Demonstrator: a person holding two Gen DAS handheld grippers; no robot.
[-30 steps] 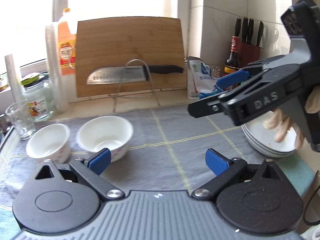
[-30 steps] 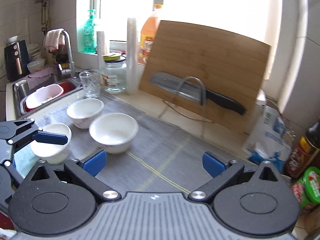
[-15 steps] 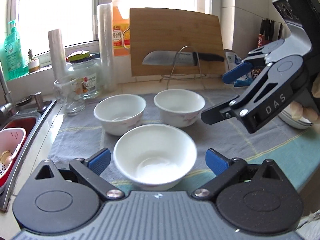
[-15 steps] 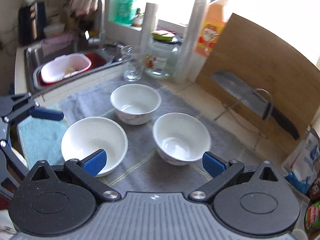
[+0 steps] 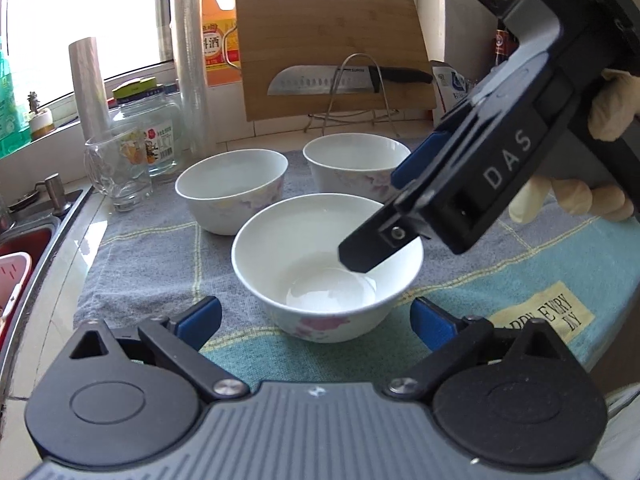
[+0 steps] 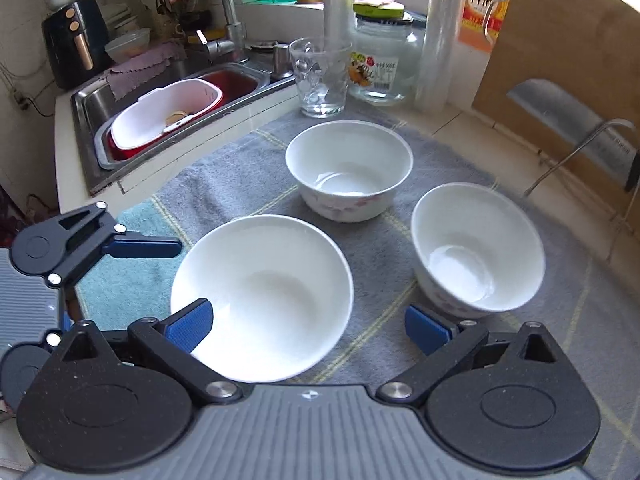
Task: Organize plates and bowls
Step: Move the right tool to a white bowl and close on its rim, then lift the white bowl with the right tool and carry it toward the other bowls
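Three white bowls with pink flower prints stand on a grey-and-teal cloth [image 5: 152, 248]. The near bowl [image 5: 327, 264] sits just ahead of my open left gripper [image 5: 316, 318]. My open right gripper [image 5: 384, 208] hangs over that bowl's right rim, with one finger inside it. In the right wrist view the near bowl [image 6: 262, 296] is at my right gripper [image 6: 308, 326], whose left finger lies over its rim. The far-left bowl [image 6: 349, 170] and the far-right bowl [image 6: 478, 250] stand behind. My left gripper [image 6: 120, 248] shows at the left.
A glass mug [image 5: 118, 172], a jar [image 5: 150, 132] and two clear rolls [image 5: 190, 68] stand at the back left. A cutting board [image 5: 332, 48] with a knife [image 5: 344, 80] on a wire stand is behind. A sink [image 6: 180, 100] with a pink basket lies left.
Both grippers have swung left from the plate stack to the bowls and closed in on the near bowl. My right gripper has dropped over its rim.
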